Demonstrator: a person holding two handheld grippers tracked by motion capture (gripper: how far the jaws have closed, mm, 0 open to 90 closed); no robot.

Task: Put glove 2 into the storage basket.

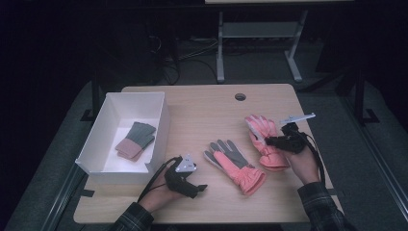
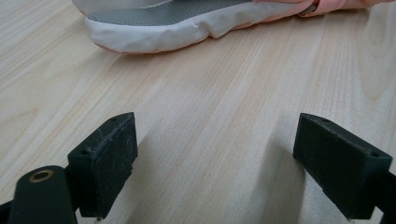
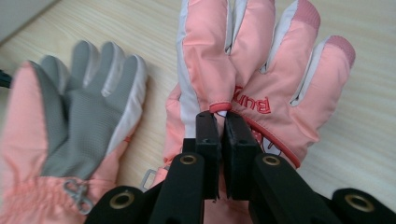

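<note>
At left of frame my white box (image 1: 159,120) holds a grey-and-pink glove (image 1: 135,140); right hand-held gripper (image 3: 222,122) pinches the pink ski glove (image 3: 261,60), left hand-held gripper (image 2: 219,163) spread.

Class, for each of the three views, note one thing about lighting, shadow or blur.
High view: dim, floor beyond the table nearly black. Left gripper view: bright, soft shadows trail from both jaws across the wood. Right gripper view: the palm-up glove blurs at the left edge; the pink glove is sharp.
</note>
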